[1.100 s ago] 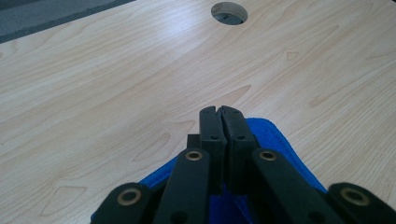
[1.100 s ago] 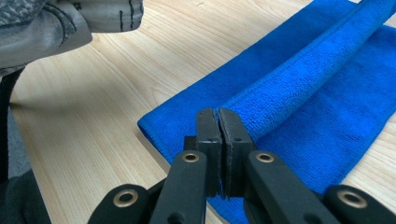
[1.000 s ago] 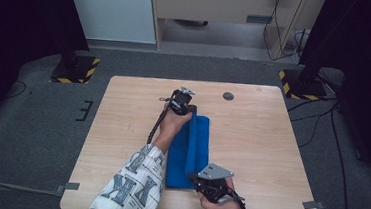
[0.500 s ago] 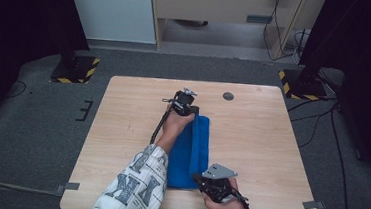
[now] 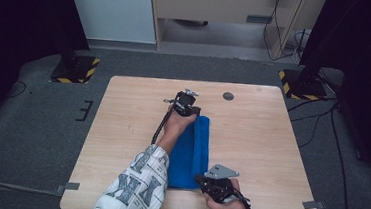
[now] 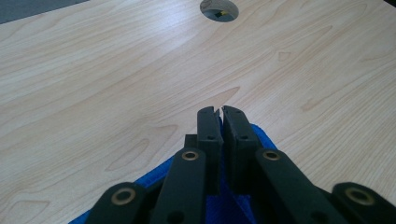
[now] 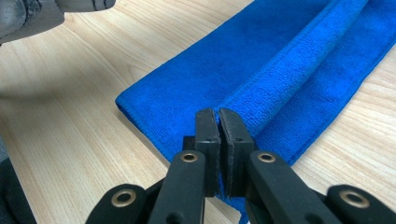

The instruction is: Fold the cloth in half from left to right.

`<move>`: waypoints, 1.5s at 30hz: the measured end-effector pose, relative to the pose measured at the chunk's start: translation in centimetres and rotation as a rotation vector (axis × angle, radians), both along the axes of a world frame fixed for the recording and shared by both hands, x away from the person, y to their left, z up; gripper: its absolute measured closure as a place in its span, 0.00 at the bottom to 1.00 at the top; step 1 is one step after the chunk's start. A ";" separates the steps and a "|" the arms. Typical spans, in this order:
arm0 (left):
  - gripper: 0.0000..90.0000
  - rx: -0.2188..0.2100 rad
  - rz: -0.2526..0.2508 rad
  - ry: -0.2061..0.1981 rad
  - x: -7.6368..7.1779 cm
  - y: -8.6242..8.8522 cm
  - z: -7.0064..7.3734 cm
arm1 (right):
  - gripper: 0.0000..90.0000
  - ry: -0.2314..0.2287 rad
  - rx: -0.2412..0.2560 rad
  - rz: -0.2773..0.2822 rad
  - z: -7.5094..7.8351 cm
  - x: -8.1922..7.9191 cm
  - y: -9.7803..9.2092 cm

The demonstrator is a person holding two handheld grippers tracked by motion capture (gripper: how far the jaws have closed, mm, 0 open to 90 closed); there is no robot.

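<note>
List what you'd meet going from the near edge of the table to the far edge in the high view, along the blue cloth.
right gripper → blue cloth → left gripper → round hole in the tabletop

Soft overhead light falls evenly on the bench (image 5: 121,129), while the room's sides sink into darkness; the high view is slightly soft, and a pale sheen crosses the wood in the left gripper view
</note>
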State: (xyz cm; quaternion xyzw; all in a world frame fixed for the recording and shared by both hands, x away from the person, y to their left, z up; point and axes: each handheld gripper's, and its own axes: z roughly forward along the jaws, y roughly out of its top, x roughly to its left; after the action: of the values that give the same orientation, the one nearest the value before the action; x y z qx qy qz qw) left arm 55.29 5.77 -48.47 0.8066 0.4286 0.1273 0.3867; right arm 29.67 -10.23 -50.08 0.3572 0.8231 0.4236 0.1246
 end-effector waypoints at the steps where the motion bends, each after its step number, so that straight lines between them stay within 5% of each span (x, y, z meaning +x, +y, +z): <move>1: 0.95 0.001 -0.002 0.000 0.0 -0.1 0.0 | 0.97 0.001 0.000 0.000 0.0 0.0 0.0; 9: 0.94 -0.001 -0.006 -0.003 -0.1 -0.4 -0.1 | 0.96 0.009 -0.006 -0.010 -0.2 0.0 -0.2; 16: 0.62 -0.021 0.000 -0.058 -0.4 -0.5 0.4 | 0.65 0.024 0.000 -0.073 0.2 0.2 -1.2; 29: 0.35 -0.052 -0.031 -0.086 -1.4 0.4 2.5 | 0.31 -0.009 0.004 -0.154 1.1 1.4 -2.6; 37: 0.17 -0.037 -0.043 -0.082 -1.7 0.8 2.9 | 0.21 -0.013 0.001 -0.167 1.0 2.1 -2.3; 45: 0.12 -0.024 -0.058 -0.081 -2.2 1.4 3.1 | 0.18 -0.003 -0.006 -0.171 0.9 2.7 -2.2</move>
State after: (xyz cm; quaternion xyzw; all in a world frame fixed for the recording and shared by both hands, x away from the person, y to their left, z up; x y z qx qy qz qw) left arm 53.13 7.19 -45.42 0.8081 0.3906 0.1435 0.4169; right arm 32.37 -12.40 -49.20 0.4252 0.7906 0.4094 0.1629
